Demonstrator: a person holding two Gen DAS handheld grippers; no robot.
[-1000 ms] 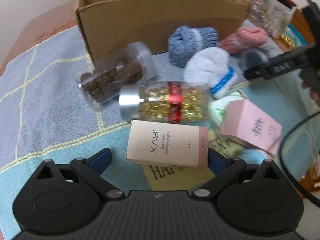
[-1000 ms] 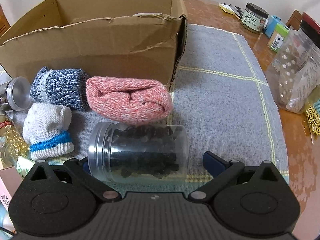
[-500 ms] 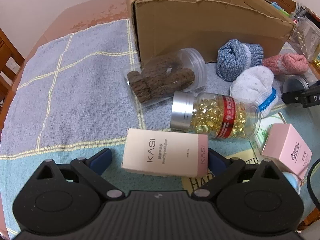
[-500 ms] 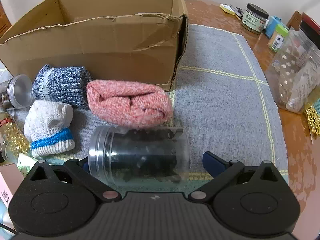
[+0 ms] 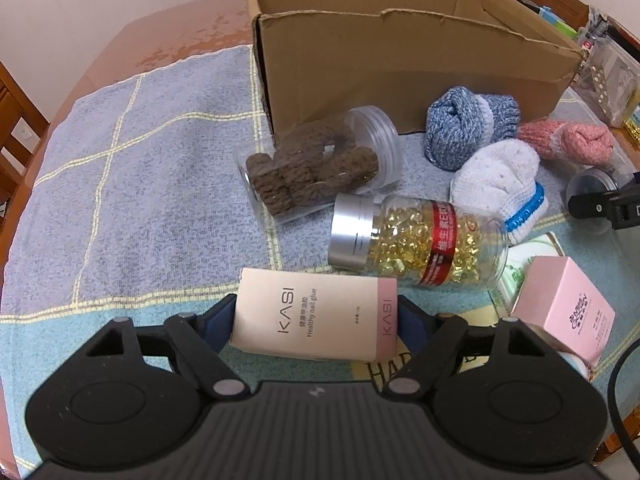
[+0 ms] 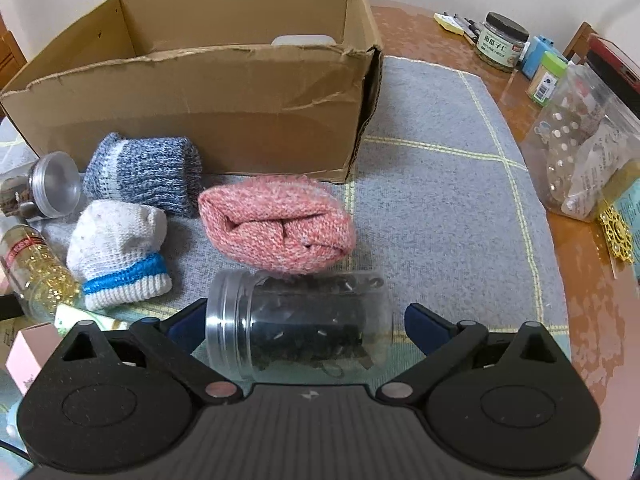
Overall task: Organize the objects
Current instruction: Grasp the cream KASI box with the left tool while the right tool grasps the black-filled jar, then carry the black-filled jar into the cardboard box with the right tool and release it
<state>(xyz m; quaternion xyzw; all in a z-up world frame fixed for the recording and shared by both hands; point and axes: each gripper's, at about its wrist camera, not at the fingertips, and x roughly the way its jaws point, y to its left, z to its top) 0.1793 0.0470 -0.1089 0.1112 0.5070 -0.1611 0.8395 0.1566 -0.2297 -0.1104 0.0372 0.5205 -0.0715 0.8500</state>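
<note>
Cardboard, pale and matte with a pink end band, is what I have in my left gripper [image 5: 316, 322]: the nail glue box [image 5: 316, 322] lies crosswise between the blue pads, its long axis running left to right, and the jaws are pressed against both short ends, so I judge it clamped. My right gripper [image 6: 304, 326] is a different case; the clear plastic jar [image 6: 298, 326] of dark bits lies on its side between the jaws, lid to the left, long axis also left to right, but the right pad stands visibly apart from the jar's base and I can't tell whether the left pad touches the lid, so the jaws are apart. What matters next is that the brown corrugated carton [image 5: 400, 52] sits straight ahead on the far side of the grey-blue towel [image 5: 140, 168], open at the top, with a torn near rim. From the left it is reached past the ribbed-lid jar of brown chunks [image 5: 316, 168] and the silver-capped bottle of gold capsules [image 5: 416, 240]; from the right, over the soft knitted rolls: pink [image 6: 276, 232], blue [image 6: 144, 172] and white [image 6: 116, 248]. I judge the left hand readier, since its load is already gripped.
</note>
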